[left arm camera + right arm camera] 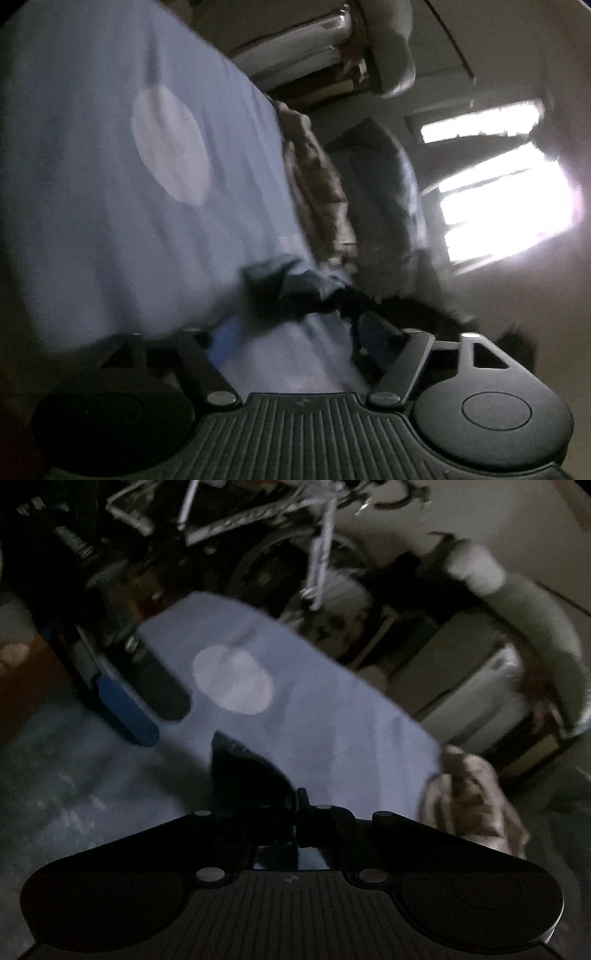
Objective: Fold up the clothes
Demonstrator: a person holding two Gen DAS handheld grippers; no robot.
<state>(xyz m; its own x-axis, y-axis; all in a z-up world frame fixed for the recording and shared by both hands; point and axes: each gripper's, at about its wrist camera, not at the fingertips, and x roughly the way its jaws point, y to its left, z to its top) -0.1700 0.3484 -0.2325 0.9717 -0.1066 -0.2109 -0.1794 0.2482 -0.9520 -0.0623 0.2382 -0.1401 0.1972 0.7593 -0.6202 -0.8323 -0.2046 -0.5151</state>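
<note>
Two grippers worked over a light blue garment (295, 709) with a pale oval patch (232, 681). The left gripper (295, 332) stood wide, its fingers either side of a dark bunched edge of cloth without pressing it. The right gripper (301, 805) was closed tight; whether it pinched the dark fold (243, 764) beside it was unclear. A brown cloth (472, 801) lay at the garment's corner.

My 2 wrist cameras each look forward along my jaws, tilted and close; both views share the pale blue cloth (110, 177) with its light oval patch (233, 679).
</note>
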